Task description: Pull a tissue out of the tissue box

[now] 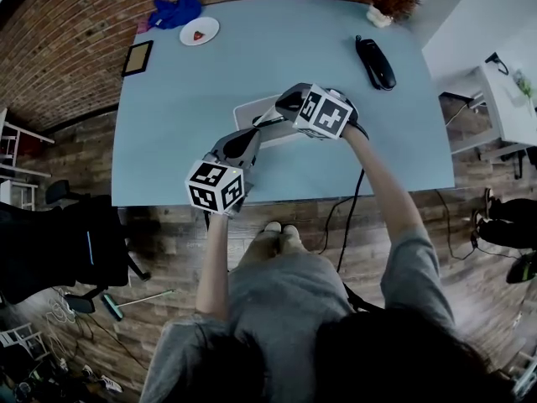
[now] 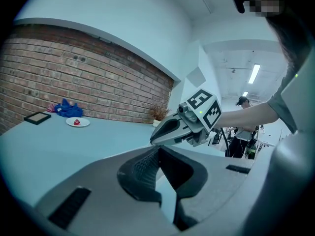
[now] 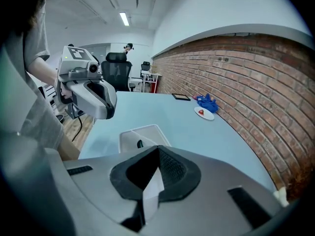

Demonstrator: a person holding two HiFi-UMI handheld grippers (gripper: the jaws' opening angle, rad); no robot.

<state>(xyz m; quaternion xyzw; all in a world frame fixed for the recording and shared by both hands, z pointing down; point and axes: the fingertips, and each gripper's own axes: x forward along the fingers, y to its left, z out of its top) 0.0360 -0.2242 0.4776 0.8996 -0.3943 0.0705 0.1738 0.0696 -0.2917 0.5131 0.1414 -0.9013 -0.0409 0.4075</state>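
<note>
Tissue box (image 3: 139, 134) partly hidden behind right gripper (image 3: 158, 150).

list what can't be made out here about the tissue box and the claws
Pale rectangular tissue box: head view, largely covered by the right gripper and left gripper.
White strip in the right claw: right gripper view, tissue or box showing through, cannot tell.
Red item on the round white plate: too small in every view.

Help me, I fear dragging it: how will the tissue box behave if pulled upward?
The tissue box looks low and flat, so it is probably light and apt to lift. It lies flat on the smooth table, so it may slide but hardly tip.
</note>
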